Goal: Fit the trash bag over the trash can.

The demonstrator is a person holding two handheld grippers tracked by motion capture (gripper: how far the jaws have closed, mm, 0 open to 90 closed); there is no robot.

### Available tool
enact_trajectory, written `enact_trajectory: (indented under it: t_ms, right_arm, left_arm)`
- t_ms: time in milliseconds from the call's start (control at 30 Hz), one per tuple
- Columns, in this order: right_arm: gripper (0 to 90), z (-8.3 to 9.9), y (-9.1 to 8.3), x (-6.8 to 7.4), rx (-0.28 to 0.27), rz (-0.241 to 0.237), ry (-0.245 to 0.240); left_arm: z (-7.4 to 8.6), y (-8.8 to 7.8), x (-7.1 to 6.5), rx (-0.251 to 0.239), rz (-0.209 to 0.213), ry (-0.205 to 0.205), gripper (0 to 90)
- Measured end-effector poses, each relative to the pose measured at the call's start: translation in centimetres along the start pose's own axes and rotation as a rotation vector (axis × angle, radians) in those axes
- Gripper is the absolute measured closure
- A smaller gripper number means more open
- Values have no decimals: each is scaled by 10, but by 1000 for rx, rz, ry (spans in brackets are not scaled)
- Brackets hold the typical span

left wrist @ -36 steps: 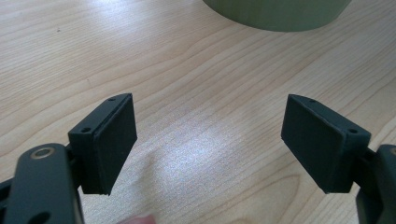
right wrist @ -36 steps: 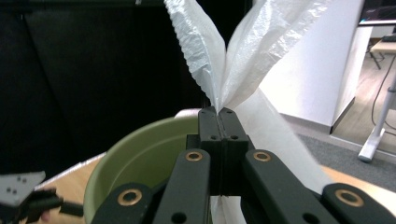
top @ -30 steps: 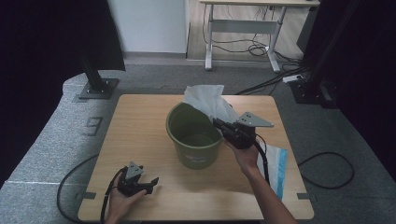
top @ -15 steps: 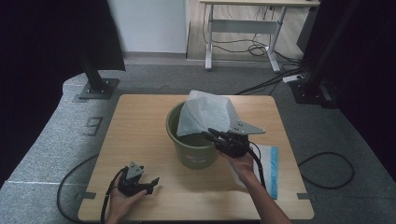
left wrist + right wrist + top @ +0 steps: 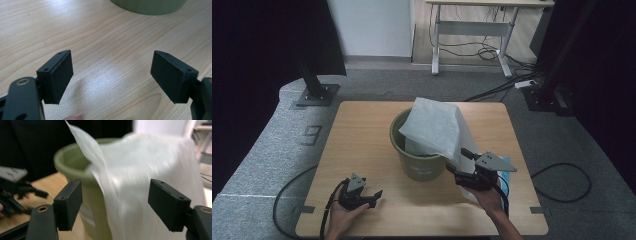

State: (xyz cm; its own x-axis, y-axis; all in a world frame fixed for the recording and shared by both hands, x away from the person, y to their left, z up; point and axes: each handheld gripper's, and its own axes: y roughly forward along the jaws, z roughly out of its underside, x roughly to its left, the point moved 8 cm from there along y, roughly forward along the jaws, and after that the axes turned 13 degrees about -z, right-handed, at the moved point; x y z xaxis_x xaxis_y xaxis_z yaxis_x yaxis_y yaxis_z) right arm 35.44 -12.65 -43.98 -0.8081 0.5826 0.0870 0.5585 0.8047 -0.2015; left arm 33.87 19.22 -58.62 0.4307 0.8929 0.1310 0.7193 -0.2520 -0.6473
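Now white bag (image 5: 434, 127) draped over green bucket (image 5: 419, 167); both claws apart, right claw (image 5: 457, 175) just opened.

A thin, translucent white plastic bag (image 5: 435, 127) is draping over the rim of a round olive-green bucket (image 5: 419, 164), part of it sagging inside and part hanging down the outer wall. The bucket is standing upright just ahead of the right hand-held gripper (image 5: 458, 176), and the bag's loose side is hanging just beyond that hand-held gripper's open jaws, pads not touching it.
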Motion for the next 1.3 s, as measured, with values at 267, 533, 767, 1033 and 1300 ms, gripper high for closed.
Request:
enact_trajectory:
  t_ms: [267, 533, 767, 1033, 1300]
  right_arm:
    - [236, 54, -10, -9, 65, 93, 53]
    - [264, 89, -6, -21, 120, 143, 93]
    - [503, 107, -5, -29, 159, 167, 93]
    - [836, 94, -21, -40, 78, 173, 66]
    - [885, 77, -35, -42, -11, 210, -3]
  left_arm:
    - [-4, 1, -1, -14, -2, -3, 179]
    - [-10, -4, -4, -31, -18, -12, 176]
    - [-19, -12, -6, -62, -33, -19, 177]
    - [-34, -25, -7, -111, -39, -15, 179]
    - [-46, -31, -15, -139, -47, -8, 179]
